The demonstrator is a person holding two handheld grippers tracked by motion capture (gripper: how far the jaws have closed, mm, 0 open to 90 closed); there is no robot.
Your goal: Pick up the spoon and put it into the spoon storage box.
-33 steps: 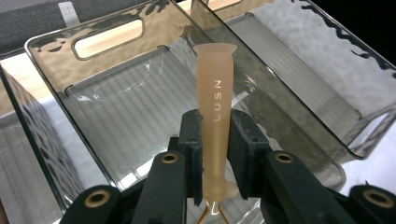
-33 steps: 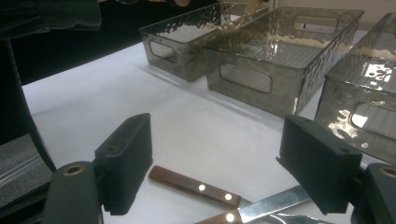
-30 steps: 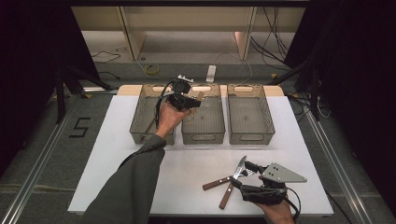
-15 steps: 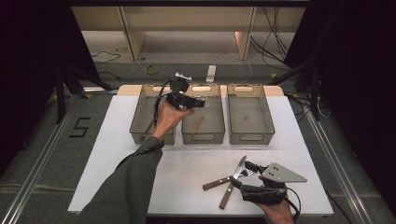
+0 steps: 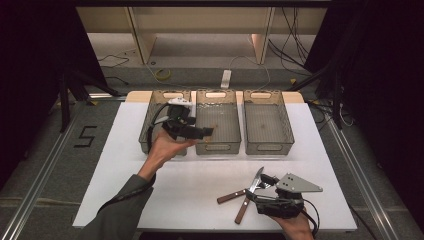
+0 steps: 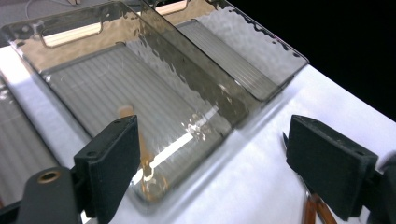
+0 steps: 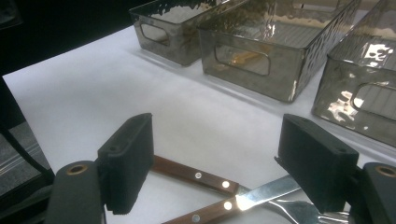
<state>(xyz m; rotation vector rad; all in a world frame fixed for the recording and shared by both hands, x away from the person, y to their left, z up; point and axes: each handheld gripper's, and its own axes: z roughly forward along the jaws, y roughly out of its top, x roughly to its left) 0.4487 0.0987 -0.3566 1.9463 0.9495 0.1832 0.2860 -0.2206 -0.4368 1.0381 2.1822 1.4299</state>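
Hovering with jaws spread, nothing between them: left gripper (image 5: 202,131), just opened, over the middle bin (image 5: 218,146).
Right gripper (image 5: 260,192) spread over two wooden-handled knives (image 5: 239,197), handles pointing roughly toward the near-left edge; floor mark (image 5: 85,136) reads "5".

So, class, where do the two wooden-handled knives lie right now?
In the high view the knives lie crossed on the white table, near its front right, just left of the right gripper.

Bins: 3 bins (image 5: 217,128) side by side at the counter's (image 5: 125,170) back.
Knives: 2 knives (image 5: 240,197) crossed, front right, before the bins.
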